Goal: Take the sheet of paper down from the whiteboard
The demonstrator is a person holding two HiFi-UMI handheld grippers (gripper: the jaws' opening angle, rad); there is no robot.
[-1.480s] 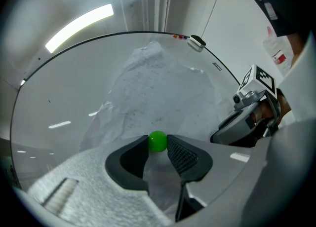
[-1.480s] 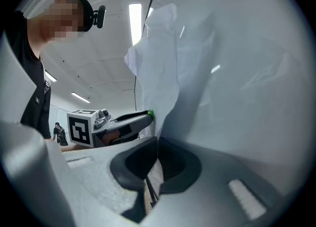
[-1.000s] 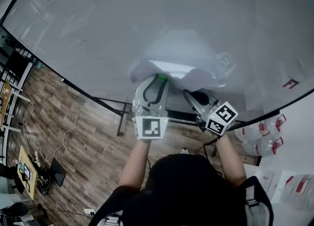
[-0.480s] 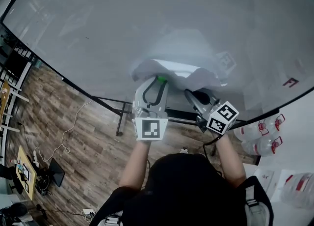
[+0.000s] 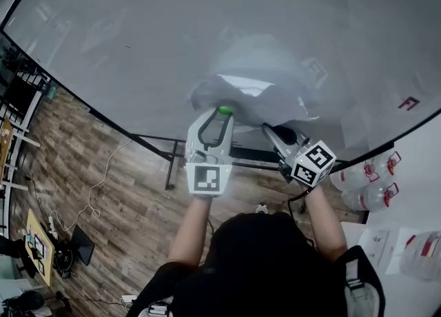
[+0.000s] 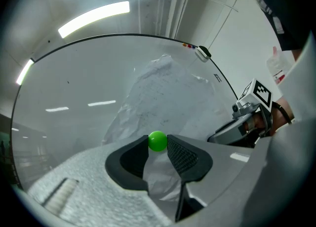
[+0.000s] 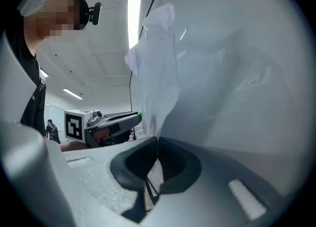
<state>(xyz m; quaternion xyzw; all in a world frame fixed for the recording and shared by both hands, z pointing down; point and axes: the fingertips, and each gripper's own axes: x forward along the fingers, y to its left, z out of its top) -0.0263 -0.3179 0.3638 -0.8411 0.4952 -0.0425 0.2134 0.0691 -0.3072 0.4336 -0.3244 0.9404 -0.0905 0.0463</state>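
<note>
left tongs [image 6: 158, 148] nudged sideways, gripping green magnet [image 6: 157, 140], right tongs [image 7: 156, 144] pinching crumpled paper [image 7: 159, 63], long axis upright

wood plank floor [image 5: 103, 164] down below, thin white cable [image 5: 95, 186] snaking across it, couple clear jugs [image 5: 372, 186] with red handles off right
</note>
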